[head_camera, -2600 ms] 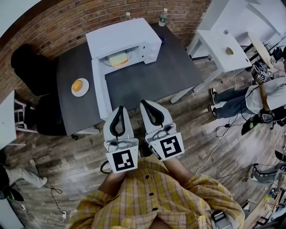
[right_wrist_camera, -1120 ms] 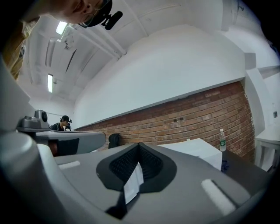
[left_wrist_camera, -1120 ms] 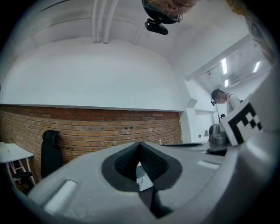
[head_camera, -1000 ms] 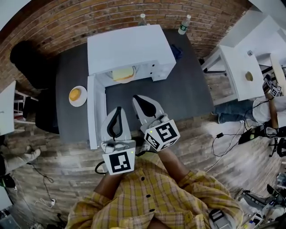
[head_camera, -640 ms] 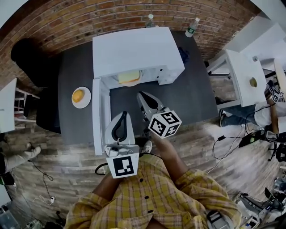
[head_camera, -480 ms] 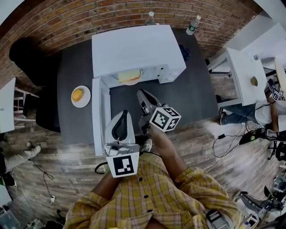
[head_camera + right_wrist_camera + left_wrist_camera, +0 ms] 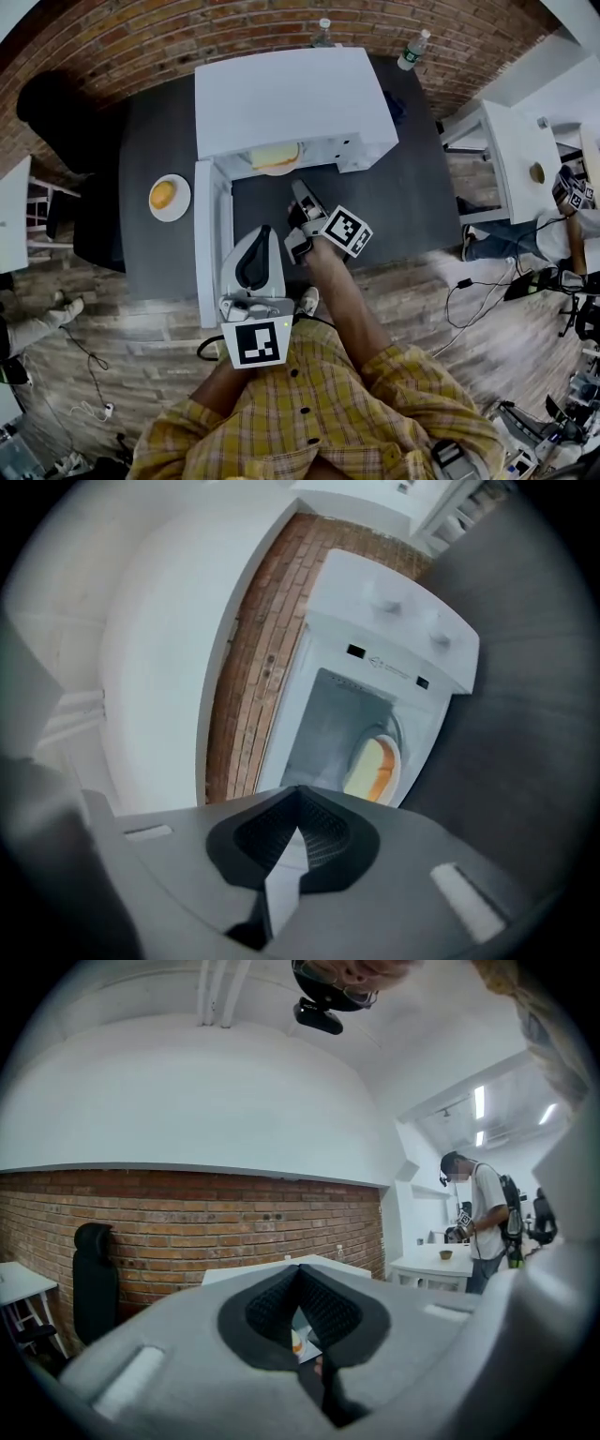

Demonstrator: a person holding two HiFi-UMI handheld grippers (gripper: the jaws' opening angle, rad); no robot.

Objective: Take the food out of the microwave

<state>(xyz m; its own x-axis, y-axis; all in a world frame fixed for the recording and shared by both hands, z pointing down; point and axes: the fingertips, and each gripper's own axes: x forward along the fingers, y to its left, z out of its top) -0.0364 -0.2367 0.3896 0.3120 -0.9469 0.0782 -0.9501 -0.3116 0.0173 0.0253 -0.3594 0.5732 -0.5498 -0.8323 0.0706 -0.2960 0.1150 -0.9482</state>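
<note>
While the microwave [image 7: 291,94] stands open, the left hand-held gripper [image 7: 265,232] and right hand-held gripper [image 7: 300,187] are clenched, empty.

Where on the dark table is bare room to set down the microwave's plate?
Widest bare patch: table right of the microwave's front, out to its right edge. Smaller: beside the small plate, left of the open door. Crowded: before the opening, by the right tongs.

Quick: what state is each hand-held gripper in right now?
Left hand-held gripper: closed, tips together, holding nothing.
Right hand-held gripper: closed, tips together, holding nothing.
</note>
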